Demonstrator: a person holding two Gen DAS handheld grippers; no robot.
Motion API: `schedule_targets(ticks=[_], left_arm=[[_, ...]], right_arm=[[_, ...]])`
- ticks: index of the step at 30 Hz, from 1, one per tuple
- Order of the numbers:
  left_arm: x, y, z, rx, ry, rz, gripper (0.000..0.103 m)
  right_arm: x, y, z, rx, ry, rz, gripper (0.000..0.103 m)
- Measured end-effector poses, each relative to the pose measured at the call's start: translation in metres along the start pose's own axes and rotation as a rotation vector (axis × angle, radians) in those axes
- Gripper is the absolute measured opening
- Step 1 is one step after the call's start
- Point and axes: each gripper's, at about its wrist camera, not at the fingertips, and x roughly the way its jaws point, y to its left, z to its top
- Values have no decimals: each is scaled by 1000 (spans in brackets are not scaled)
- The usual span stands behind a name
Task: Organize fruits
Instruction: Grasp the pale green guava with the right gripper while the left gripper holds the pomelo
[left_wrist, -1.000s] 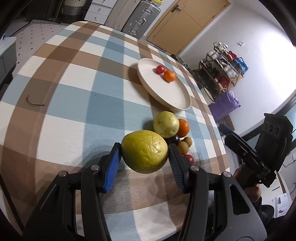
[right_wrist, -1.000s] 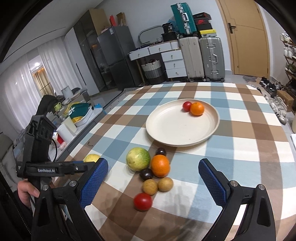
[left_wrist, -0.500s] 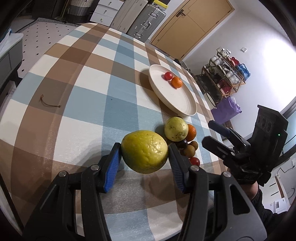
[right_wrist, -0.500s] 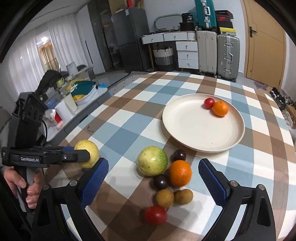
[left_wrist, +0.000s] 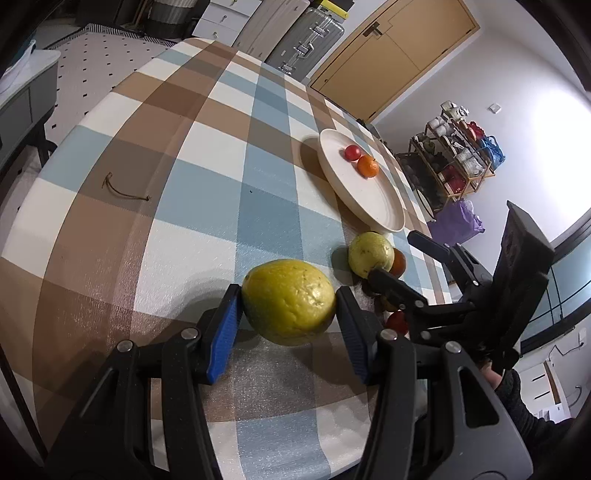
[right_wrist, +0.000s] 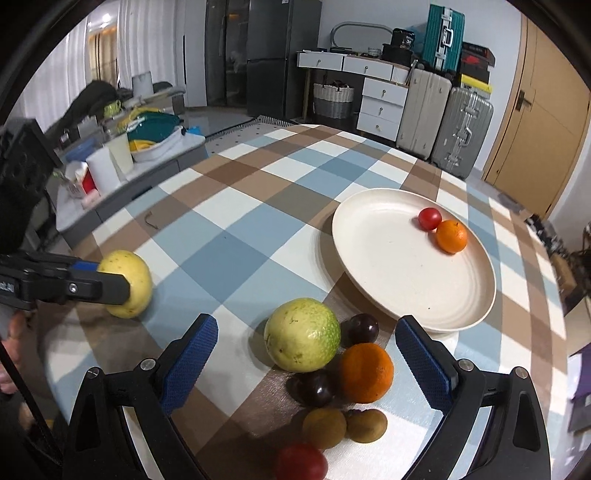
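Observation:
My left gripper (left_wrist: 290, 306) is shut on a large yellow-green guava (left_wrist: 289, 301), held just above the checked tablecloth; it also shows in the right wrist view (right_wrist: 127, 282). My right gripper (right_wrist: 306, 352) is open, its jaws on either side of a second green guava (right_wrist: 303, 334). Beside that lie an orange (right_wrist: 365, 371), two dark plums (right_wrist: 364, 328), two brown fruits (right_wrist: 345, 426) and a red tomato (right_wrist: 301, 461). A cream plate (right_wrist: 391, 280) holds a small tomato (right_wrist: 429, 218) and a small orange (right_wrist: 451, 236).
The round table (left_wrist: 207, 158) is covered by a brown, blue and white checked cloth. A small brown string (left_wrist: 123, 190) lies on it at the left. Suitcases, drawers and a door stand behind the table. A side counter (right_wrist: 110, 173) with clutter stands to the left.
My right gripper has moved forward and down, now open around the second guava. My left gripper still holds its guava and has drawn back from the fruit pile.

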Motion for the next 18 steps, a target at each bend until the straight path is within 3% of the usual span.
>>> schedule_targets(ticks=[11, 15, 18], left_arm=[[3, 1, -1, -4, 4, -5, 49], [4, 1, 0, -5, 7, -7, 49], [5, 0, 0, -5, 7, -6, 49]], right_arm=[[21, 10, -3, -75, 61, -62, 72], [24, 14, -3, -120, 69, -69, 51], [24, 14, -2, -127, 69, -66, 50]])
